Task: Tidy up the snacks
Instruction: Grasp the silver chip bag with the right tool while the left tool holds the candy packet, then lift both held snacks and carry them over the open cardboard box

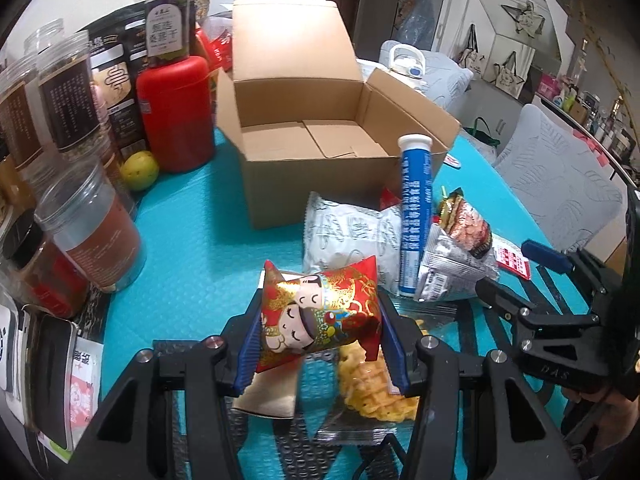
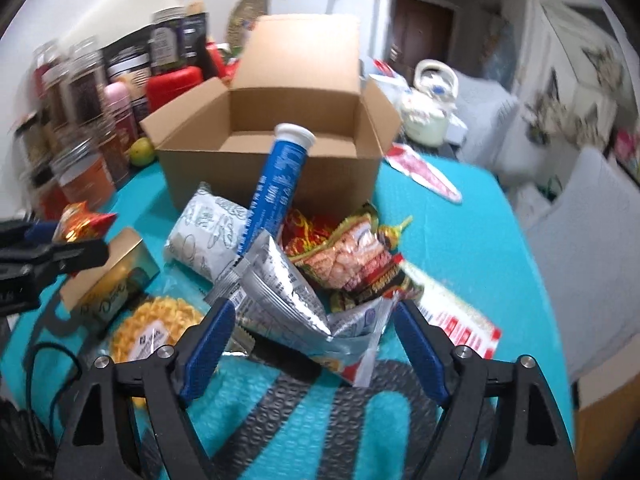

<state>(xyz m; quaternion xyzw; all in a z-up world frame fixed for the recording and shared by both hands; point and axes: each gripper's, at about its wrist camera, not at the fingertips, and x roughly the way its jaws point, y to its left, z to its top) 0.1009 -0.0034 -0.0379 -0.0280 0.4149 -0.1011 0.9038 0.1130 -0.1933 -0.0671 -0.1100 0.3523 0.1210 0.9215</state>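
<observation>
A red cartoon snack packet (image 1: 320,316) is clamped in the left gripper (image 1: 320,344), lifted short of the empty cardboard box (image 1: 320,120), presumably for boxing, while the right gripper (image 2: 312,344) is held apart around a silver packet (image 2: 280,288).

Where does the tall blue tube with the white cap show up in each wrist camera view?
Left wrist view: the blue tube with the white cap stands right of centre, leaning against the front right corner of the open brown cardboard box.
Right wrist view: the tube is at centre, slanting up across the box's front wall.
Shared landmark: the cardboard box.
</observation>
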